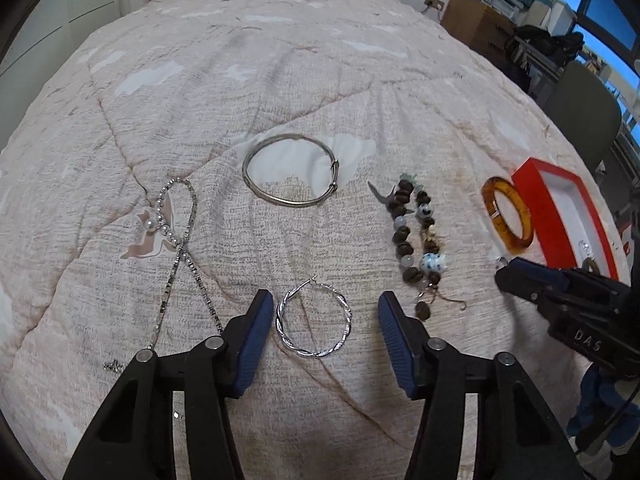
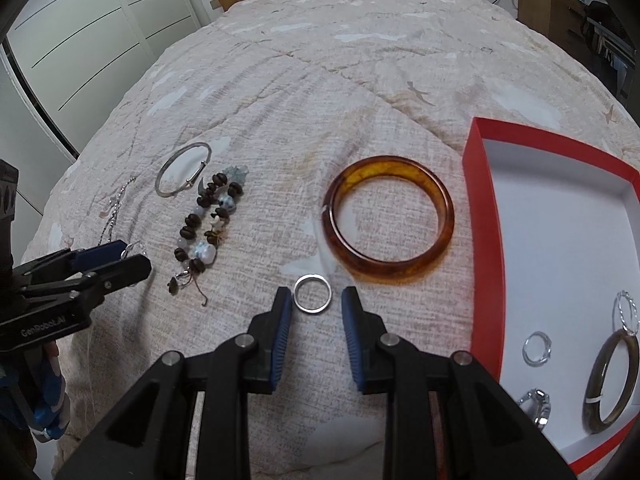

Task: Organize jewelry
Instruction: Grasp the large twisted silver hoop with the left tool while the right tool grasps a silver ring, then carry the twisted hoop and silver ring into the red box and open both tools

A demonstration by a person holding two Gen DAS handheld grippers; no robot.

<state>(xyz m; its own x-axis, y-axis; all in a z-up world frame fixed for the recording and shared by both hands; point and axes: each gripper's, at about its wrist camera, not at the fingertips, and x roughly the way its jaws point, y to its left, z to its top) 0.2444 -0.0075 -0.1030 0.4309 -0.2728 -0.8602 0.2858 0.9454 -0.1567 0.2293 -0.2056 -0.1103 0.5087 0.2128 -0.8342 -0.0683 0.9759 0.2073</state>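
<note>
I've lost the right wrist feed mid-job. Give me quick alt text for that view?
The open right gripper hovers over a pink quilted bedspread, its blue-padded fingers flanking a small silver ring. Beyond it lies a translucent amber bangle; at right a red-rimmed white tray already holds several rings and a dark bangle.

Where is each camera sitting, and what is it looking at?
Left wrist: sits on the left gripper, looking down across the bed at a twisted hoop earring; its own open fingers show, the right gripper at the side.
Right wrist: sits on the right gripper, facing a silver ring beside the red box; own open fingers show.
Both share the amber bangle and beaded bracelet.
</note>
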